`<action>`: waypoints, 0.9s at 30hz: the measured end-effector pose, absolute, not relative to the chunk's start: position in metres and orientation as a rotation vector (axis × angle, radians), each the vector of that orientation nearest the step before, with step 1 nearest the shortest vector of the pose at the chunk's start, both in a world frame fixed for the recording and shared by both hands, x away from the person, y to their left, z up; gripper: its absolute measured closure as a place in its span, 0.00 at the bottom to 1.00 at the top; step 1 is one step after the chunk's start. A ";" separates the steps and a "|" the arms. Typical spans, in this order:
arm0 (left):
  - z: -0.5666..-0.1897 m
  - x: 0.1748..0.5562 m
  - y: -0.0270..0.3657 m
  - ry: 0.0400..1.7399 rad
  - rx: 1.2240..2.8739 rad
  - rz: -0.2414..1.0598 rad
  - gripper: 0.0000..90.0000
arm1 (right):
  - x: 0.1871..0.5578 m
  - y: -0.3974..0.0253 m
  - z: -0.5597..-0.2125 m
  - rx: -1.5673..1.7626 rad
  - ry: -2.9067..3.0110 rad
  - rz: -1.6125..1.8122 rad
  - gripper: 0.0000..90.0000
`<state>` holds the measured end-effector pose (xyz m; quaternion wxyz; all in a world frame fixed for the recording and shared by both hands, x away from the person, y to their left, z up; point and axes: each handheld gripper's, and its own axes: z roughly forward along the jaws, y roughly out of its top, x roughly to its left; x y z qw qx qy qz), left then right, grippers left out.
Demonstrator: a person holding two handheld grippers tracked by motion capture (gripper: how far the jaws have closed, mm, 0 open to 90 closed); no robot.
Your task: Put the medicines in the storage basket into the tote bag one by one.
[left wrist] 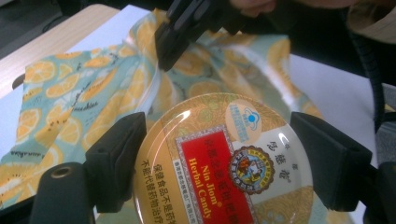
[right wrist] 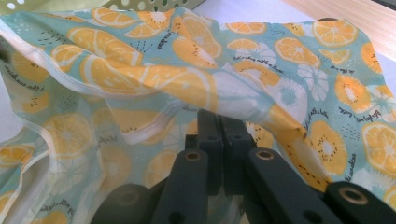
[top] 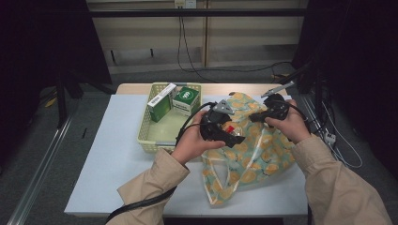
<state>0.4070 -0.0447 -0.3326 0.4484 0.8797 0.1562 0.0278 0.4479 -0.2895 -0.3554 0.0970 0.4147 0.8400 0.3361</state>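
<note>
The left gripper (left wrist: 212, 163) clamps a candy tin (left wrist: 222, 163) over the bag (right wrist: 196, 79); the right gripper (right wrist: 219, 140), jaws closed, probably pinches its rim to keep it open.

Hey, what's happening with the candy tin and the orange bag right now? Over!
Left gripper shut on candy tin. Right gripper pinching bag edge. Nothing blocking.
</note>
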 end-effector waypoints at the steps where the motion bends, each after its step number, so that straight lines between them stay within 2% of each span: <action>1: -0.330 0.405 -0.045 0.380 2.171 0.065 0.24 | 0.448 -0.289 -0.355 1.228 2.488 0.995 0.99; 6: -0.331 0.393 -0.049 0.342 2.177 0.054 0.24 | 0.449 -0.287 -0.356 1.230 2.490 0.993 0.99; 11: -0.354 0.394 -0.055 0.365 2.203 0.025 0.24 | 0.448 -0.287 -0.354 1.235 2.488 0.991 0.99; 18: -0.382 0.407 -0.070 0.415 2.246 0.061 0.24 | 0.444 -0.289 -0.346 1.214 2.486 0.994 0.99; 27: -0.396 0.431 -0.084 0.512 2.236 0.132 0.23 | 0.436 -0.298 -0.339 1.200 2.484 1.006 0.99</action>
